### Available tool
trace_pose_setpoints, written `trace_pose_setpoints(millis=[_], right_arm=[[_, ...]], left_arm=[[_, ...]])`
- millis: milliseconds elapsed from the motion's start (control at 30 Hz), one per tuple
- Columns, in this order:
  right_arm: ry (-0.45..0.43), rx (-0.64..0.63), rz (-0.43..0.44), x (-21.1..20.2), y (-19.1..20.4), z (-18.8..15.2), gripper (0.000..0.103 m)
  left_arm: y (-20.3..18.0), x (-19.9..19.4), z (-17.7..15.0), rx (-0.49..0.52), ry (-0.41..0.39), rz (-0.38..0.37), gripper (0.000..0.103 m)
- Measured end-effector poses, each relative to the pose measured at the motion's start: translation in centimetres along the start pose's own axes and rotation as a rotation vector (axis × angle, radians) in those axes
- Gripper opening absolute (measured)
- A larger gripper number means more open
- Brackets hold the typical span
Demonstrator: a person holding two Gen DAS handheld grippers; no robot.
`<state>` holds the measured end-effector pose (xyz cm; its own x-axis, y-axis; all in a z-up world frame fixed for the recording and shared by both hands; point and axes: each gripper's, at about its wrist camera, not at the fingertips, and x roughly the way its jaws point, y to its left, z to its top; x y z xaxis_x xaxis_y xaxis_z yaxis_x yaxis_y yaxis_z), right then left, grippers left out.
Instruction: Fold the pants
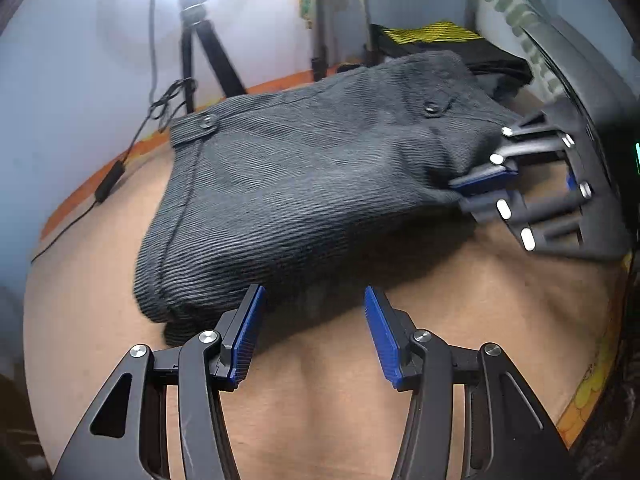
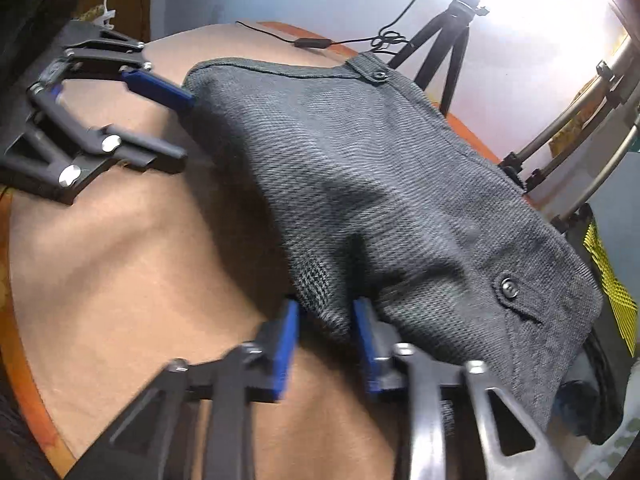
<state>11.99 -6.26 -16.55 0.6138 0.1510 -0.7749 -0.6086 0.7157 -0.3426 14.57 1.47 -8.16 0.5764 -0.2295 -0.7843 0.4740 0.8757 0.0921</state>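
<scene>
- Tan table filled the lower frame of both views; a black tripod stood upper left in the left view, against a pale wall.
- Dark grey pants, folded and buttoned, lay across the middle of the table.
- Left gripper was spread, with nothing between its blue pads, just beside the pants' near edge.
- Right gripper pinched a fold of the pants at lower centre.
- No readable writing showed.

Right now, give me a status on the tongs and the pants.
Right tongs shut on pants edge. Left tongs open at near hem, gripping nothing. Pants part-folded on table. Nothing in the way.
</scene>
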Motion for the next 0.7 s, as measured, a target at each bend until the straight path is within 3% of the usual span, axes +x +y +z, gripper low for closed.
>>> trace_pose_setpoints(millis=[267,467,600,700], right_arm=[[-0.115,0.210,0.144,-3.3,-6.0,2.2,0.003],[-0.135,0.321,0.217,-3.2,-7.9,2.6,0.003],[-0.144,0.366,0.233,-2.9,-9.2,2.8,0.003],[-0.141,0.384,0.227,-2.9,-9.4,2.6,0.003]], left_arm=[[-1.4,2.6,1.8,0.082,0.005,0.033,0.050],[-0.7,5.1,3.3,0.110,0.035,0.019,0.049],[0.5,5.5,4.1,0.073,0.036,-0.058,0.018],[0.6,5.2,3.9,0.090,0.053,-0.075,0.013]])
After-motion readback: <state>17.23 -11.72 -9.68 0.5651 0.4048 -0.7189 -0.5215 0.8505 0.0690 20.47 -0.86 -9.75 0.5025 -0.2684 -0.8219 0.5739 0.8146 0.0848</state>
